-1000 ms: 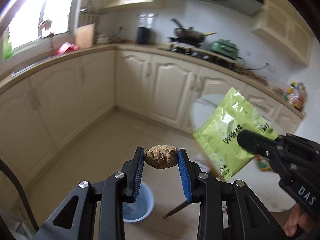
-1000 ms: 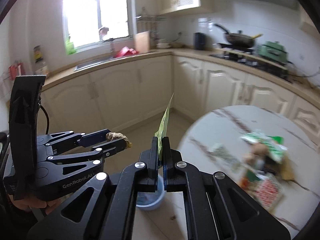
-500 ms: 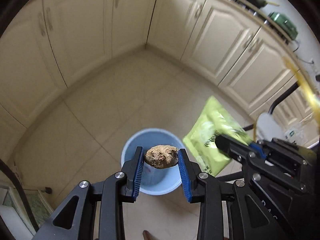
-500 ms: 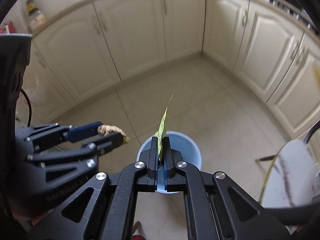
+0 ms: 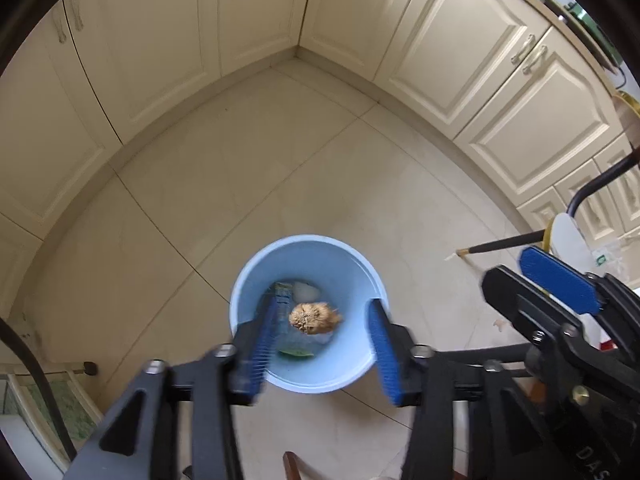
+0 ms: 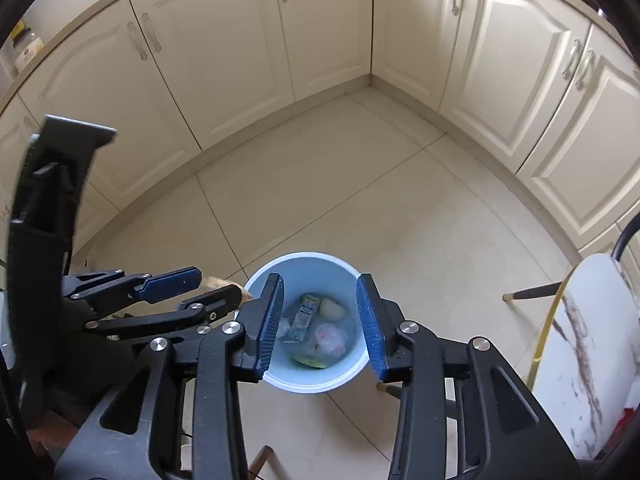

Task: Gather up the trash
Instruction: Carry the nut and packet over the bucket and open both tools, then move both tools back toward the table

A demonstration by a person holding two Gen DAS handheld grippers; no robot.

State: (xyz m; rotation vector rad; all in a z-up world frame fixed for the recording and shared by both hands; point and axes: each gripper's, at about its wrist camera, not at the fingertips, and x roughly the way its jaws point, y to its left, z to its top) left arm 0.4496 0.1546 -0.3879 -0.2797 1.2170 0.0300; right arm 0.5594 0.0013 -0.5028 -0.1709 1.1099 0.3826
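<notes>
Two hand-held grippers hang over the blue bin. The left hand-held gripper has just spread its jaws, and the brown lump is dropping free between them. The right hand-held gripper has just opened too, empty. Both should stay centred above the rim until everything lands inside.
</notes>
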